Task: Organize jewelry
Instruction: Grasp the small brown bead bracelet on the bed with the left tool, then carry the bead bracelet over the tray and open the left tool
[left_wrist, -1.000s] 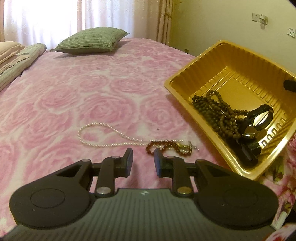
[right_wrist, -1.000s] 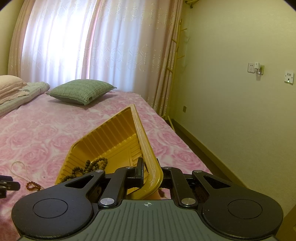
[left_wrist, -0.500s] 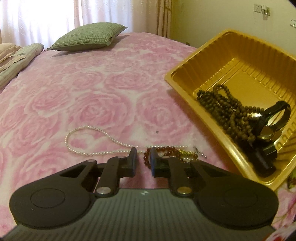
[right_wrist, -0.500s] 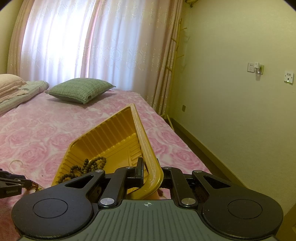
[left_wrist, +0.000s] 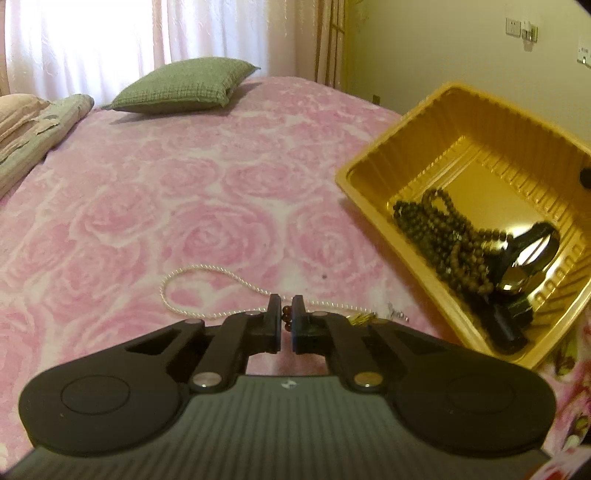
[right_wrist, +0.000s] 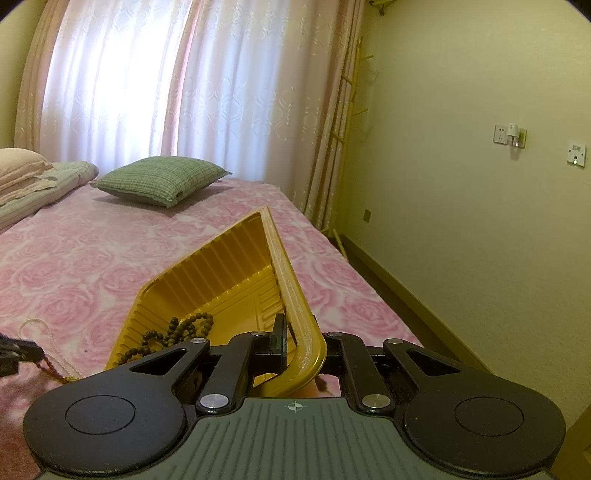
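Down near the front of the bed, your left gripper (left_wrist: 285, 319) has closed from wide apart onto the red bead bracelet (left_wrist: 285, 316) — so it's ready to lift toward the gold tray (left_wrist: 373, 157), whose rim your right gripper (right_wrist: 301, 345) still clamps.

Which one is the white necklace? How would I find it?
Look on the pink rose bedspread, left of the yellow tray. The white necklace is a thin loop of tiny pale beads, unlike the dark brown beads inside the tray.

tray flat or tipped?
Tipped: right gripper clamps the tray rim, lifting that corner off the bed.
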